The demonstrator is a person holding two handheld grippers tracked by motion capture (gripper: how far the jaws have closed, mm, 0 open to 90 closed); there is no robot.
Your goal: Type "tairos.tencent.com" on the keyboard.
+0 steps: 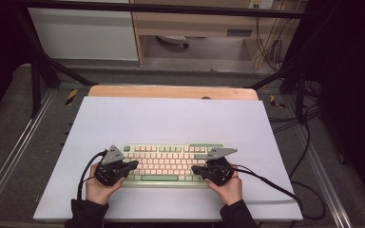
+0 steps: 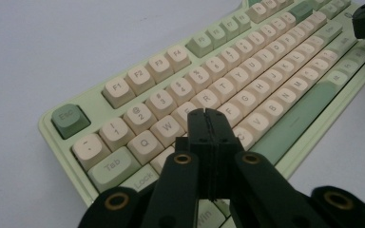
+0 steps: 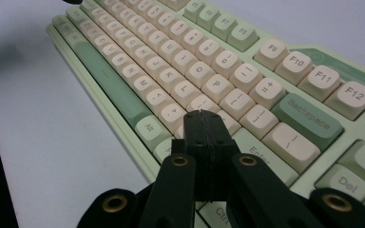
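A pale green keyboard with cream keys and green accent keys lies on the white mat, near the front. My left gripper is over its left end, jaws shut with nothing between them; in the left gripper view its tips hover above the keyboard around the letter keys below W and E. My right gripper is over the right end, also shut and empty; its tips hang above the keyboard near the keys beside Enter. I cannot tell whether either touches a key.
The white mat covers a wooden table whose far edge shows. Cables trail from both grippers over the mat and off to the right. Black frame bars flank the table; a wooden cabinet stands beyond.
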